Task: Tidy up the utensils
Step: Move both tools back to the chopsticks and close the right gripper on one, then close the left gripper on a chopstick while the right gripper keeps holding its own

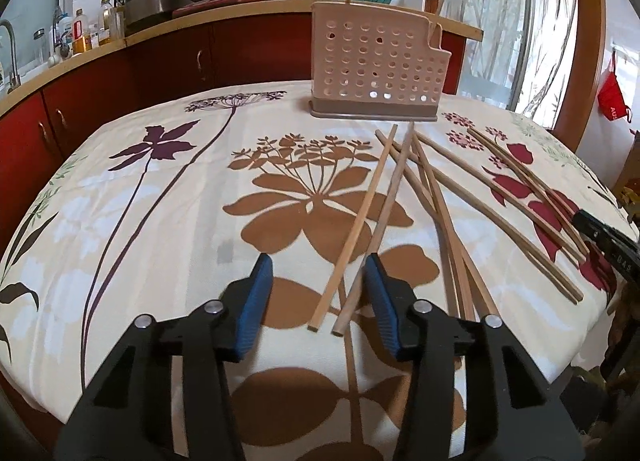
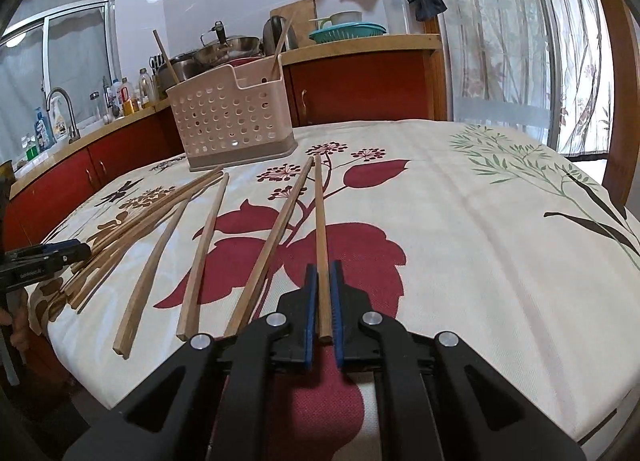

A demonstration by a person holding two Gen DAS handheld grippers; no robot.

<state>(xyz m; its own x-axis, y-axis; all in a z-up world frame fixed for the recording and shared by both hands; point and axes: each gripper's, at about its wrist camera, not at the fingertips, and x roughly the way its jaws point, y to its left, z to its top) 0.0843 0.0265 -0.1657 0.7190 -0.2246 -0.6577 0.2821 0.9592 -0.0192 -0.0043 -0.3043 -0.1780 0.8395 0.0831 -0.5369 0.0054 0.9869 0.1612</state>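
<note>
Risk: right gripper [image 2: 323, 303] clamps a chopstick [image 2: 321, 237] only at its near end, so it may pivot or slip on the lift & miss the holder [image 2: 232, 117] at the tabletop's far edge. Left gripper [image 1: 320, 301], jaws apart, brackets two chopsticks' [image 1: 362, 221] near ends w/o touching.

A cloth with a flower print [image 1: 168, 221] is covering the surface. Behind it, red cabinets [image 2: 360, 85] are running under a wooden counter [image 1: 160, 23] crowded with pans and bottles. Right of the counter, daylight is coming through sheer curtains [image 2: 520, 41].
</note>
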